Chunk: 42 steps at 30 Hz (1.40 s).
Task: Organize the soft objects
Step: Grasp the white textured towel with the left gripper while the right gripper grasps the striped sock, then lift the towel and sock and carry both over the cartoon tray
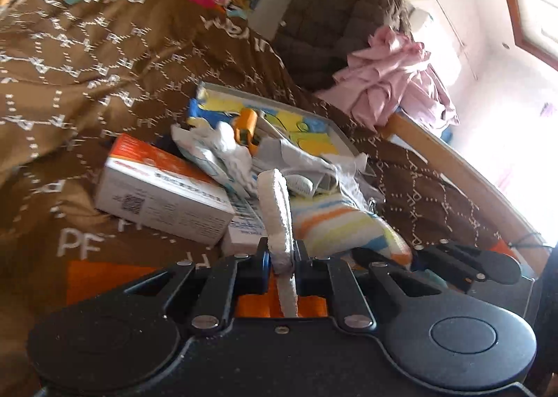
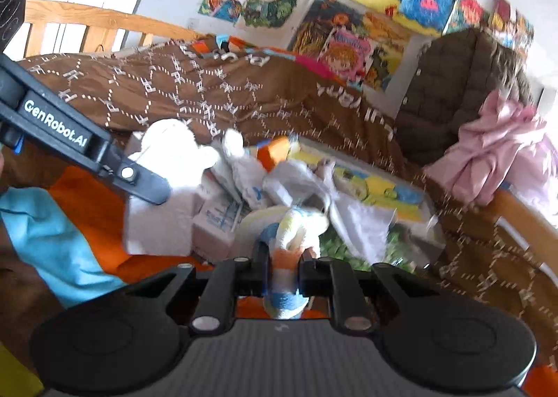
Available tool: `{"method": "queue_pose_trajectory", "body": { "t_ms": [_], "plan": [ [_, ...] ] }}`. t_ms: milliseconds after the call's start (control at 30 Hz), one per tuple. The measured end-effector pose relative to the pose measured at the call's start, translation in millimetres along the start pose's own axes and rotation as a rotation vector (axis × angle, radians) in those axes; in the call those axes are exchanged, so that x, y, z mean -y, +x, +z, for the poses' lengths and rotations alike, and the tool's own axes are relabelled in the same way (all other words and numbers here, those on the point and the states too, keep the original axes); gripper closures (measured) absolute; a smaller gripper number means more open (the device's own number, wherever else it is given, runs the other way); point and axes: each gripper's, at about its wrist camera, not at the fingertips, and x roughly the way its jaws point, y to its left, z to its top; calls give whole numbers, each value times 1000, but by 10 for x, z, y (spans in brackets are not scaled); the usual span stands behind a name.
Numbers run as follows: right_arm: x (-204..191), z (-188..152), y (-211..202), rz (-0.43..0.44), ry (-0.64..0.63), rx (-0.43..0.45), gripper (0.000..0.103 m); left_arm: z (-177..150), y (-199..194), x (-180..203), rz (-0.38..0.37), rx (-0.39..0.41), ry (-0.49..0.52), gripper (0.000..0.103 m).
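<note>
On the brown patterned bedspread [image 1: 104, 58], a pile of mixed items sits between both grippers and a shallow tray [image 1: 334, 128]. Left gripper [image 1: 281, 257]: jaws closed tight on a white terry cloth [image 1: 277, 208], a flat, stiff-looking strip standing upright from the fingers. Right gripper [image 2: 284, 259]: jaws closed on a striped soft cloth [image 2: 296, 226], fuzzy, with orange, blue, yellow and white bands; in the left wrist view the same cloth [image 1: 334, 222] lies just beside the white strip. An orange-and-white carton [image 1: 160, 194] lies to the left of the pile, touching crumpled white wrappers [image 1: 216, 149]. Bedspread to the left of the carton is open. A wooden bed rail [image 1: 453, 159] bounds the right edge, with a pink garment [image 1: 394, 83] heaped over it near a brown quilted jacket [image 1: 334, 13]. The right wrist view is motion-blurred.
</note>
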Motion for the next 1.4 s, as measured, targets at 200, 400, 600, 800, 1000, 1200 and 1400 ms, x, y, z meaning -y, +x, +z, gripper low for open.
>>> {"method": "queue_pose_trajectory", "body": {
  "t_ms": [200,400,600,800,1000,1200,1400],
  "plan": [
    [33,77,-279,-20,5,82,86,29,-241,47,21,30,-18,89],
    [140,119,-422,-55,38,131,86,113,-444,212,37,73,11,89],
    [267,139,-510,-87,65,167,86,140,-511,339,56,89,19,89],
    [344,171,-642,-130,45,206,86,137,-393,511,28,77,19,89],
    [489,241,-755,-186,27,256,86,243,-241,806,-12,80,61,89],
    [732,425,-633,-236,79,297,86,511,-4,1033,-45,100,117,89],
    [954,467,-293,-252,114,324,86,681,258,1057,-30,97,156,89]
  ]
}}
